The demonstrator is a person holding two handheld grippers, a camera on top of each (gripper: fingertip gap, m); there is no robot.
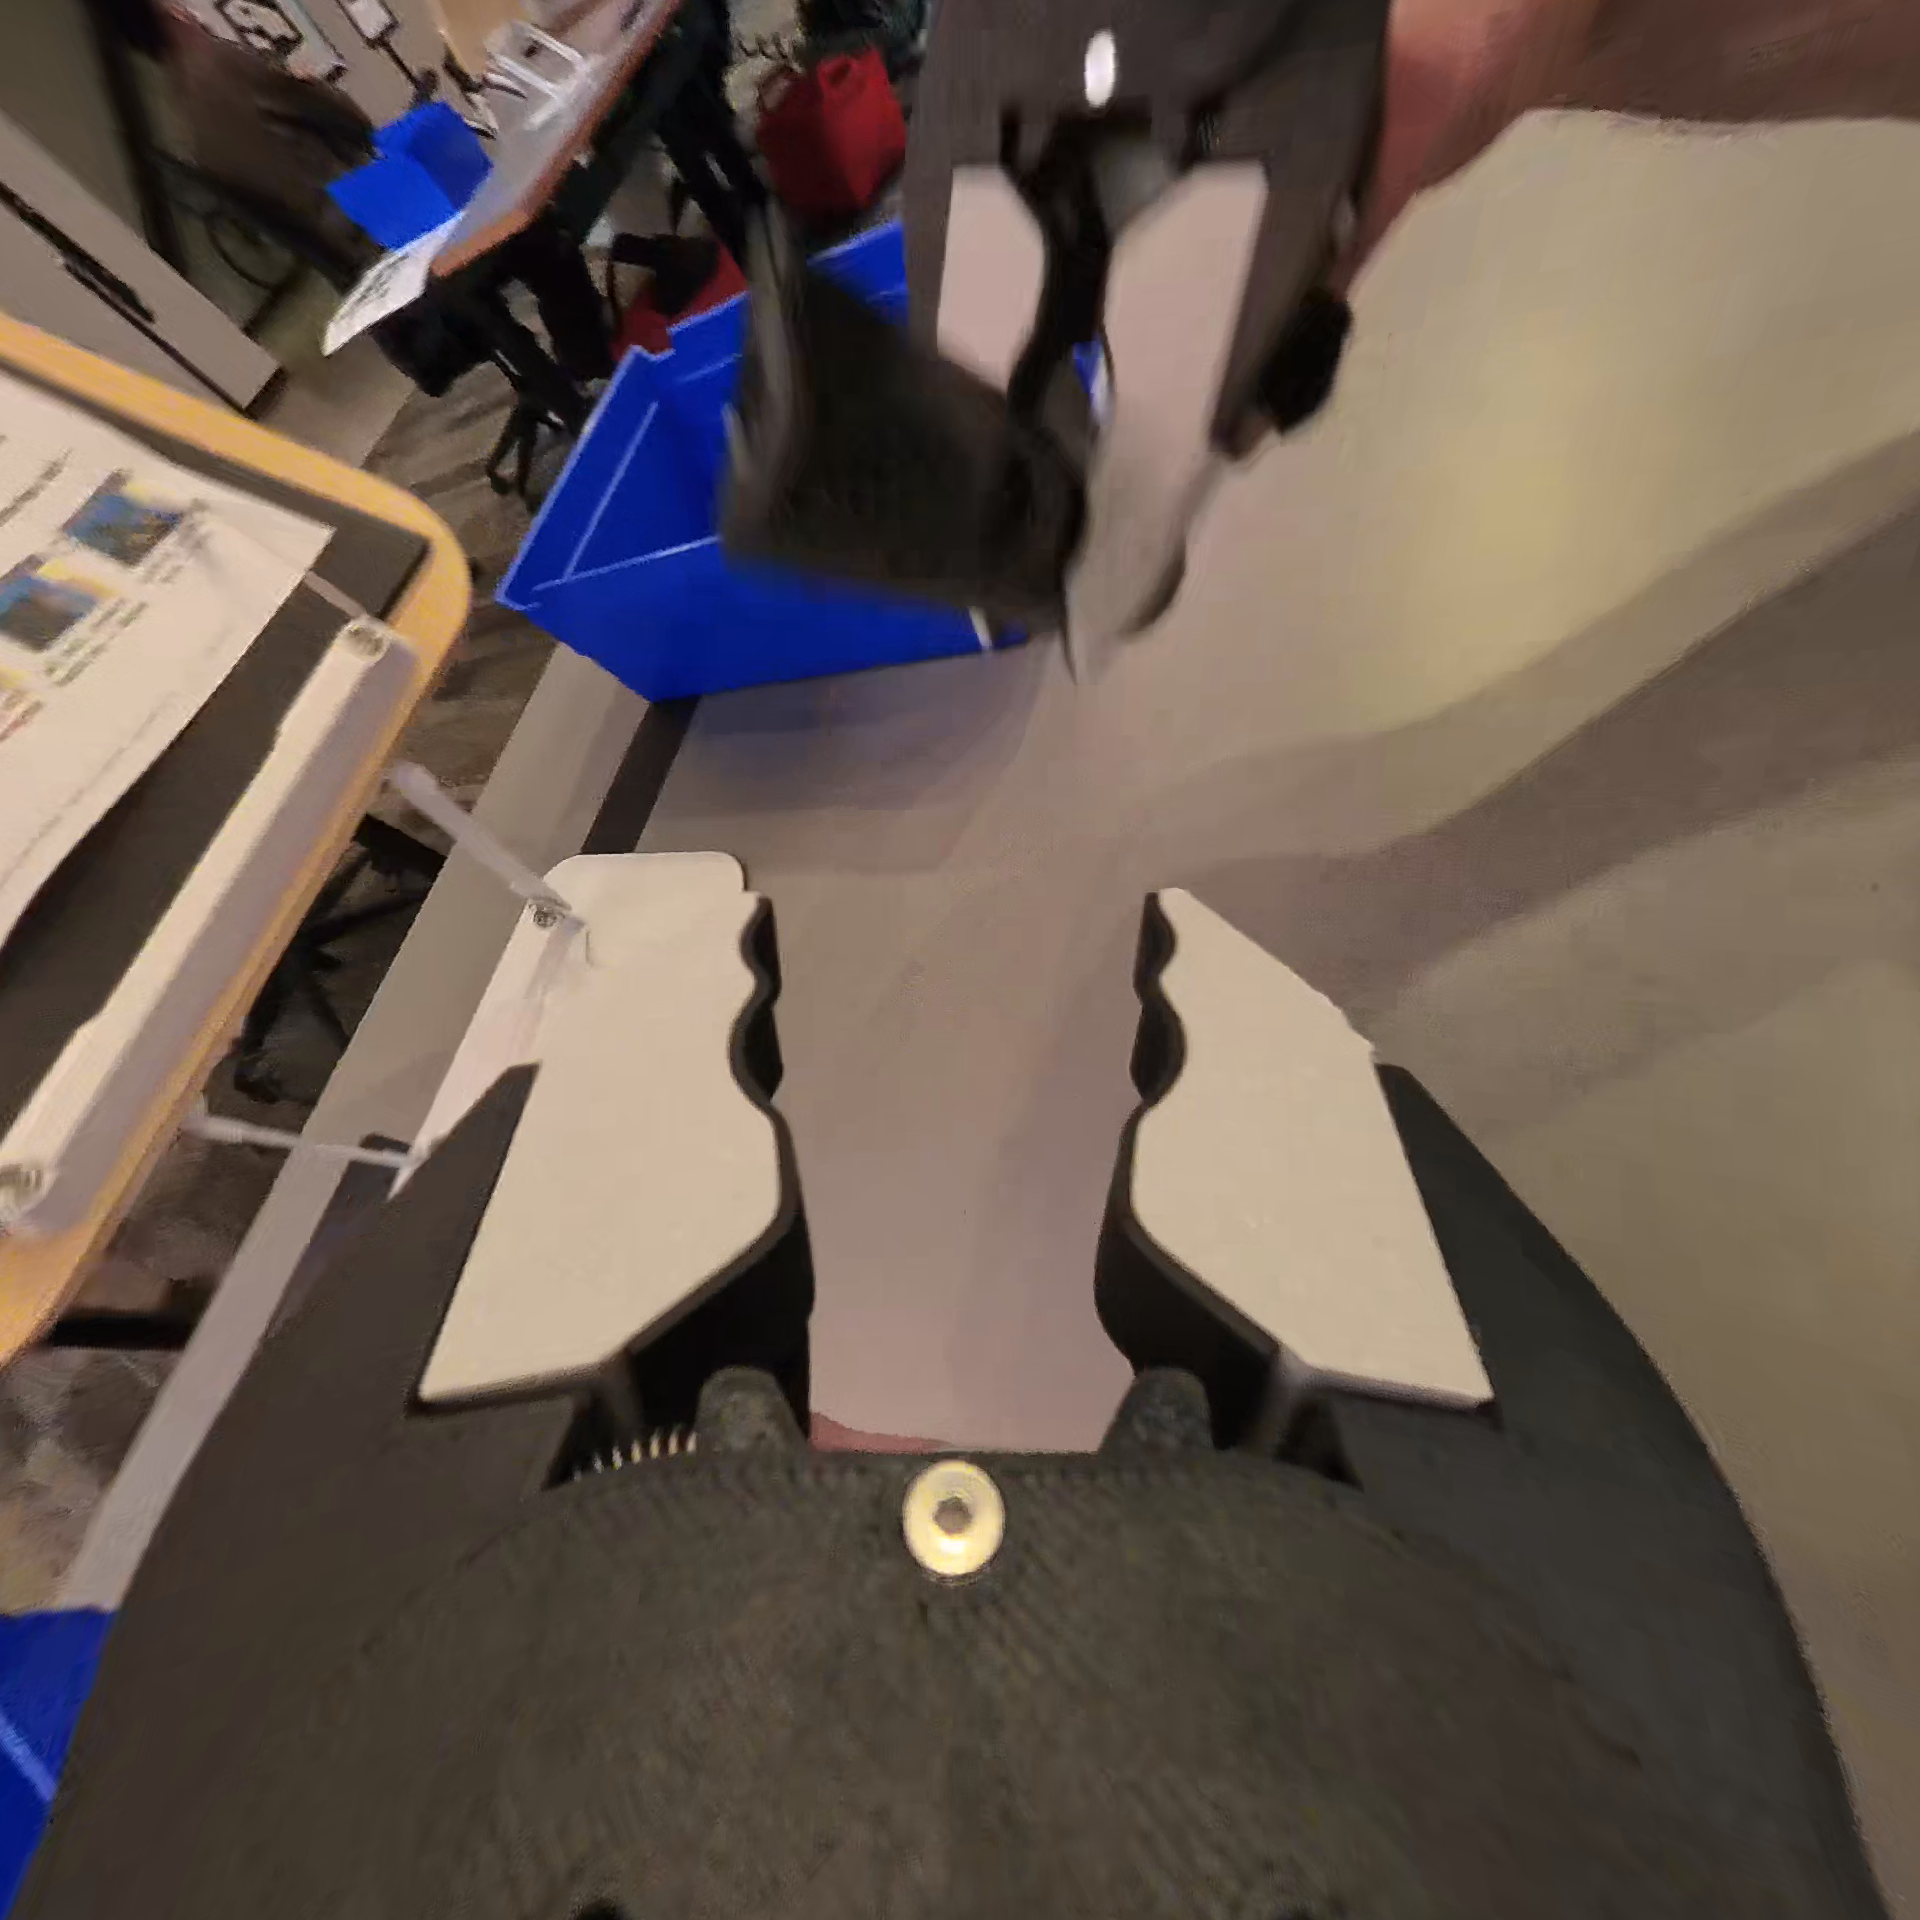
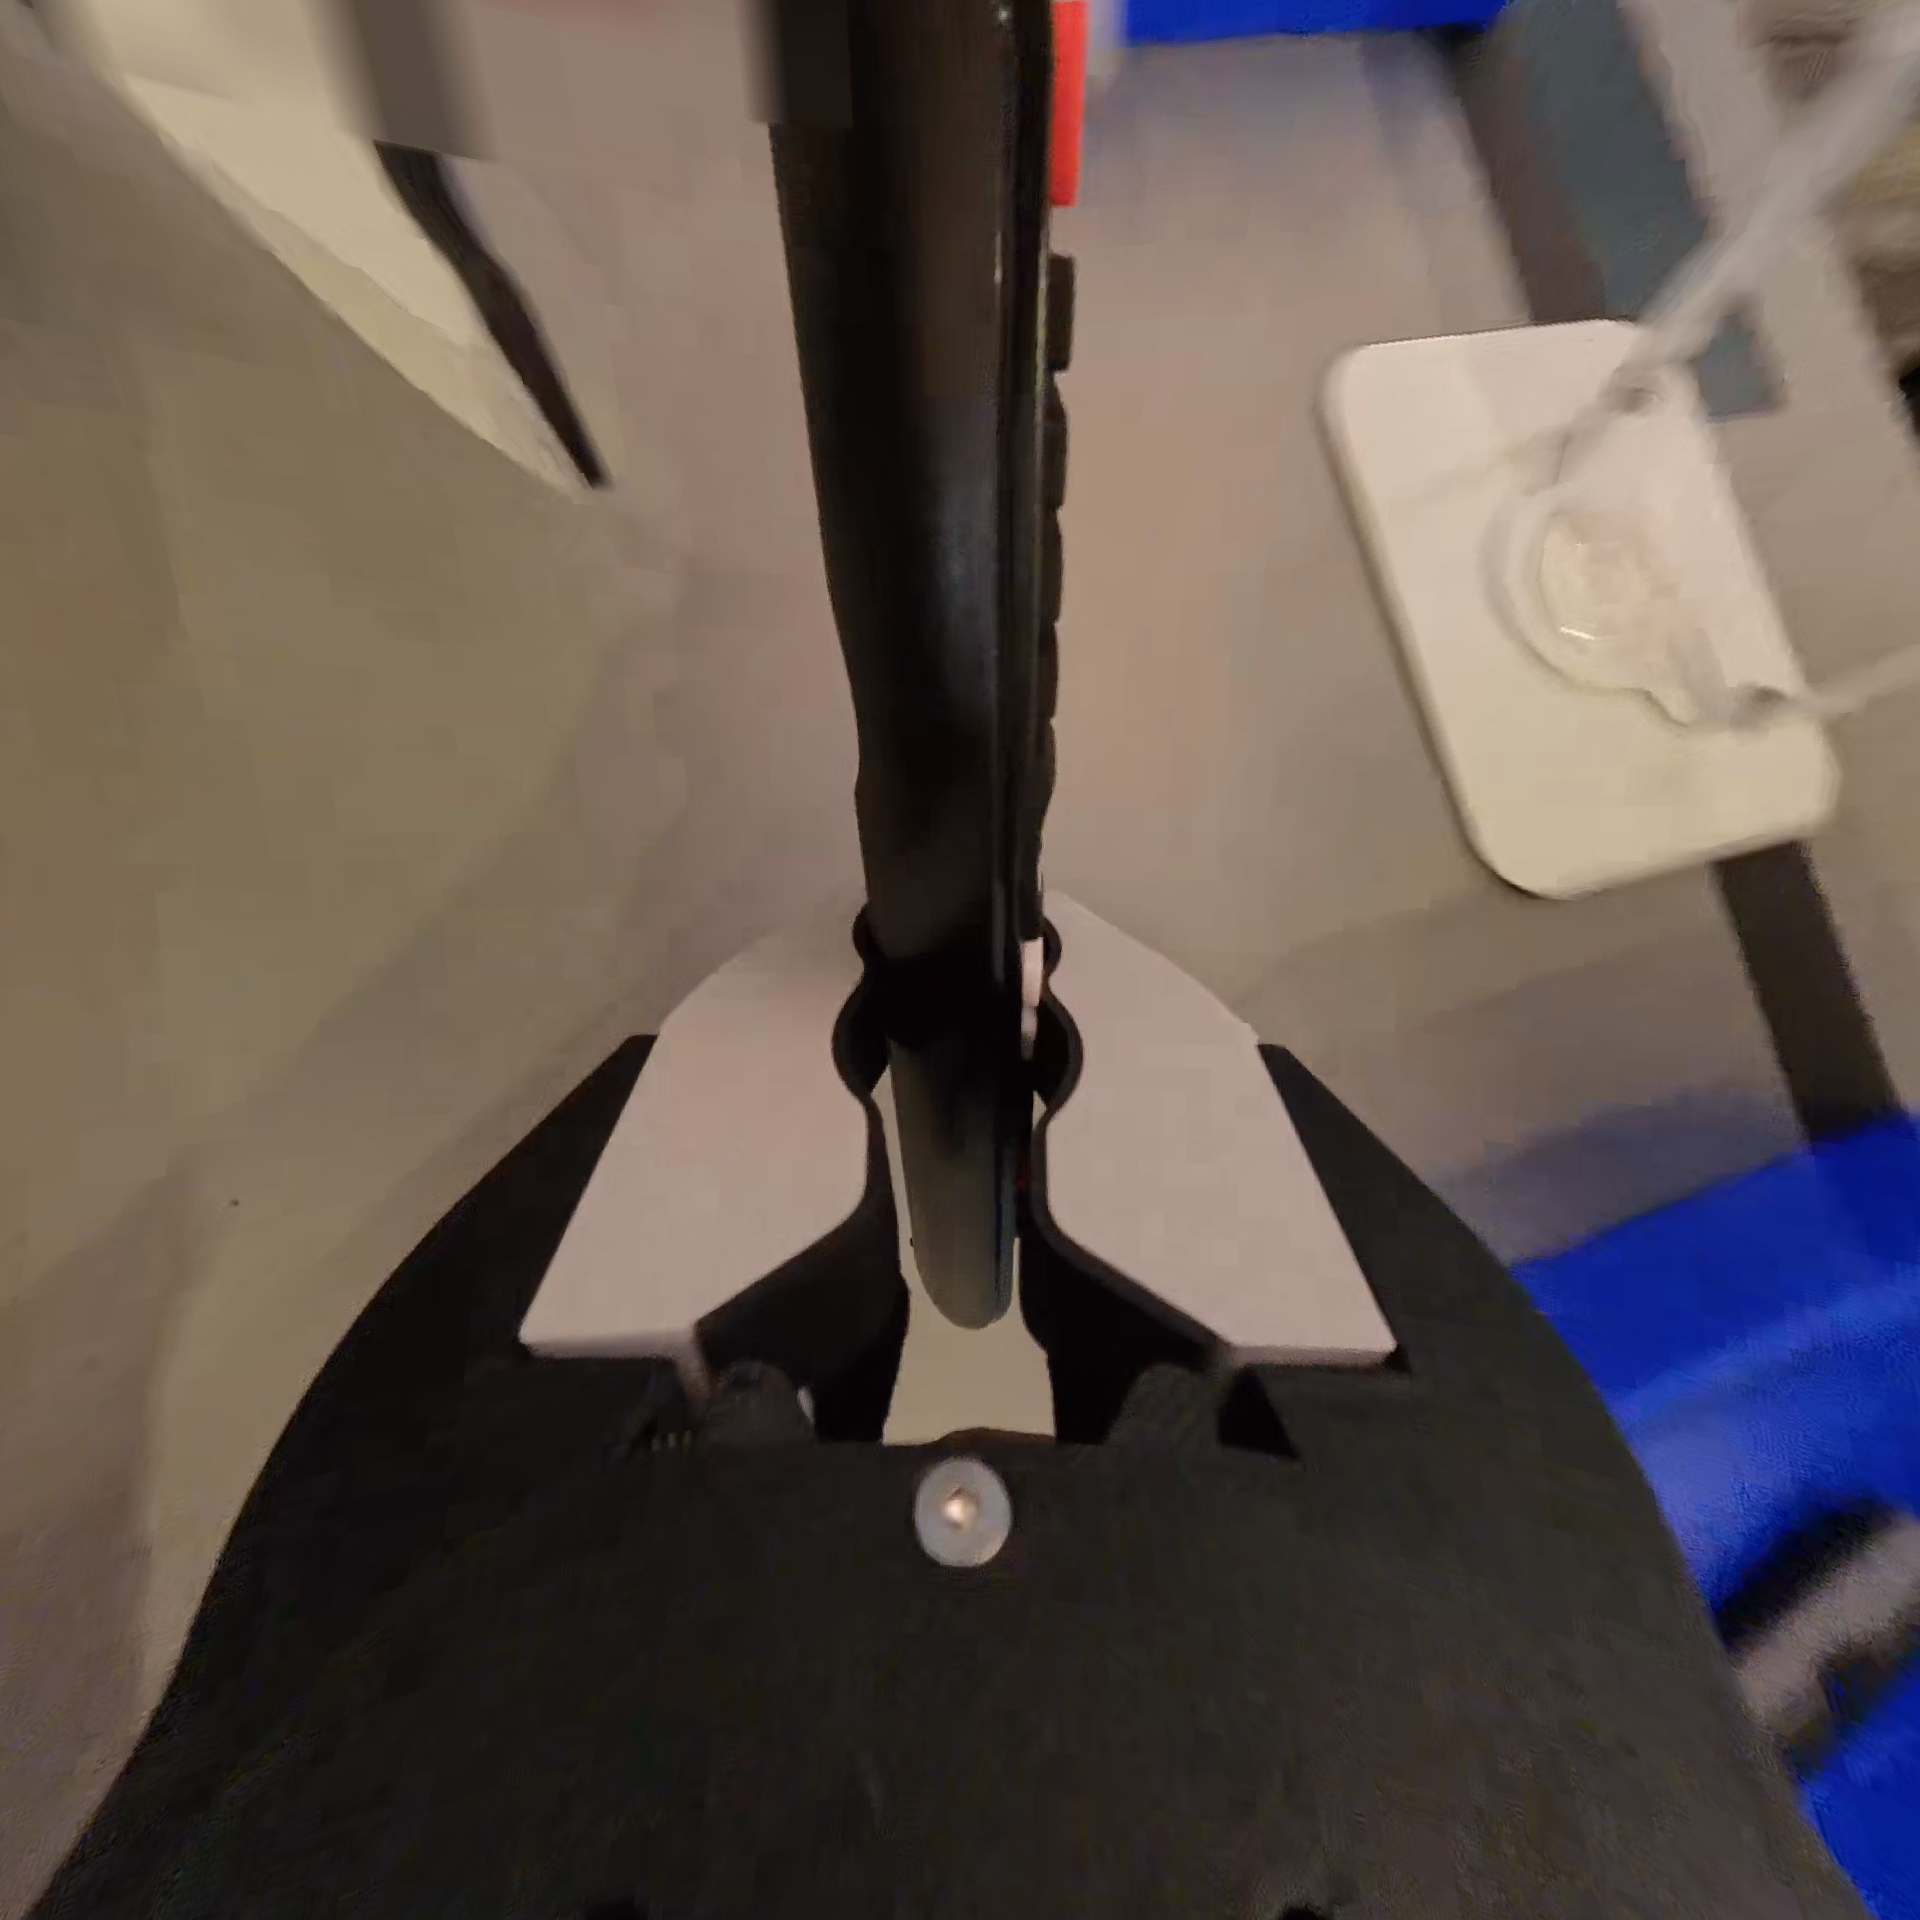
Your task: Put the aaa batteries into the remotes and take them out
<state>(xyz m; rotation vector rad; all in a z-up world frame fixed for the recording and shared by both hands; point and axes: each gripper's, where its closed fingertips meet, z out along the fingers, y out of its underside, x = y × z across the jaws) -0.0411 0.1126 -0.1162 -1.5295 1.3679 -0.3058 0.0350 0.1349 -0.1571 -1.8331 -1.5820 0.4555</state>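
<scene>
A pale grey tabletop [image 1: 1558, 727] fills the foreground, with blue plastic bins [image 1: 644, 582] at its far edge. Beyond stand a wood-edged table [image 1: 436, 582] bearing printed sheets, and dark carpet [image 1: 457, 436].

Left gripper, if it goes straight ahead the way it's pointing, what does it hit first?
Probably the black remote held in the right gripper, hanging ahead of the open left gripper above the grey tabletop. Blur makes depth uncertain.
</scene>
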